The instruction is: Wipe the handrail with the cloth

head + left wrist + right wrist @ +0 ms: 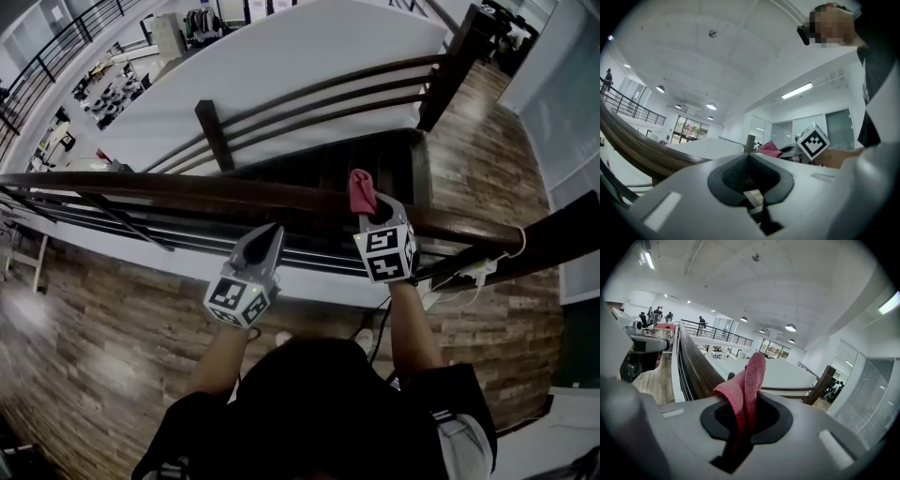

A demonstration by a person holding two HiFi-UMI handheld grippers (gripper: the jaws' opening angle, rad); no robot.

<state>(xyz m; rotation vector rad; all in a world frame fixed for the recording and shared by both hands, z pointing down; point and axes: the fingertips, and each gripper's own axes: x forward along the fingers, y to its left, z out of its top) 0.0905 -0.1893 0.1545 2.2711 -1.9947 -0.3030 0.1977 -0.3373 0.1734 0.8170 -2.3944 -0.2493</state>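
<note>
A dark wooden handrail runs across the head view from left to right. My right gripper is shut on a pink cloth, which stands up from the jaws right at the rail's near side. In the right gripper view the cloth hangs folded between the jaws, and the handrail stretches away to the left. My left gripper is shut with nothing in it, just below the rail and left of the cloth. In its own view the rail passes on the left.
Below the handrail are thinner dark rails and a stairwell with posts. A white cable and socket strip lie on the wooden floor at the right.
</note>
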